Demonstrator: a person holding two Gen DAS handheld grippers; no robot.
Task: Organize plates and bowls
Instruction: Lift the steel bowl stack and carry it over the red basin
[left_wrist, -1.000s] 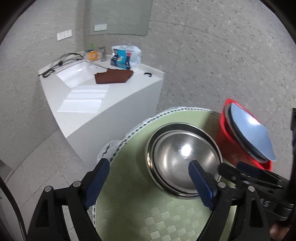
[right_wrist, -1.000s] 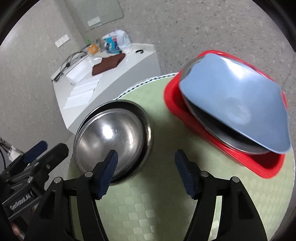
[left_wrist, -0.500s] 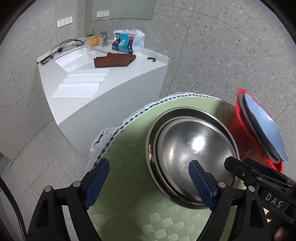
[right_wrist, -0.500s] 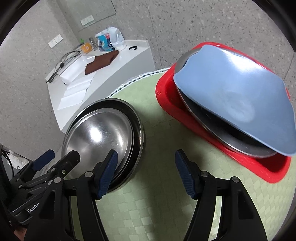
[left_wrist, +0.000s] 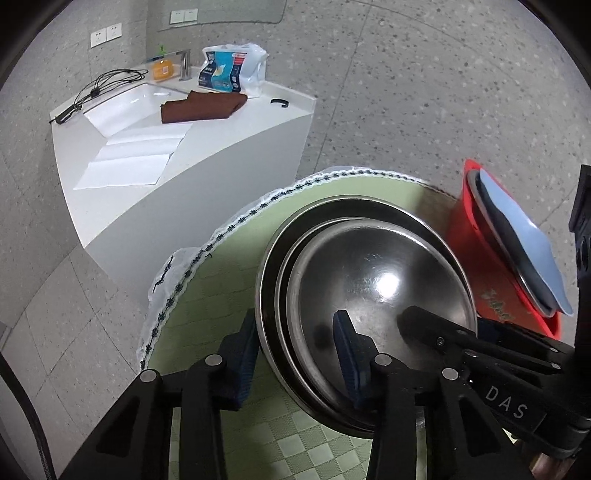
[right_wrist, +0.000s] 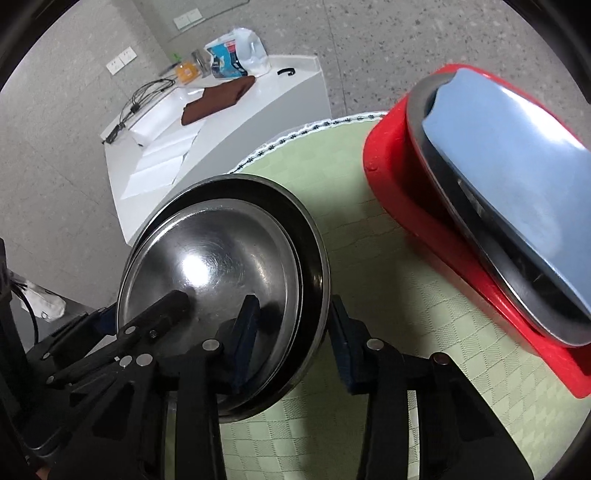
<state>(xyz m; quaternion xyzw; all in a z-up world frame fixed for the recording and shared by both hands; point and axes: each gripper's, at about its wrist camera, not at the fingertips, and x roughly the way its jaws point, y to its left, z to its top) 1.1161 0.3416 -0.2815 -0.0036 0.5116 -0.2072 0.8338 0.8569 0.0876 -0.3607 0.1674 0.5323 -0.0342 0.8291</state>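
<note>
Speckled grey flooring fills the background, and a white counter (left_wrist: 207, 155) with a sink stands on it beyond my work area. On that counter I see a brown cloth (left_wrist: 201, 107), a blue-and-white bag (left_wrist: 229, 70) and a black cable (left_wrist: 103, 86).

Nearer to me is the round table under a green checked cloth (right_wrist: 406, 317) with a lace edge. Along its right side sits a red tray (right_wrist: 399, 173) carrying a steel plate (right_wrist: 476, 236) with a pale blue plate (right_wrist: 517, 147) leaning on top of it.

Left of the tray, and apart from it, two steel bowls are nested on the cloth: the outer bowl (left_wrist: 373, 208) and, inside it, the inner bowl (left_wrist: 373, 273), shifted toward one side.

My left gripper (left_wrist: 295, 354) straddles the near rims of the stacked bowls, one blue pad outside the outer bowl and the other down inside the inner one. Its jaws are closing with both rims between them; I cannot tell whether the pads press yet.

My right gripper (right_wrist: 291, 339) does the same on the opposite side, one pad inside the inner bowl, one outside the outer bowl, its jaws closing too, contact just as unclear.
</note>
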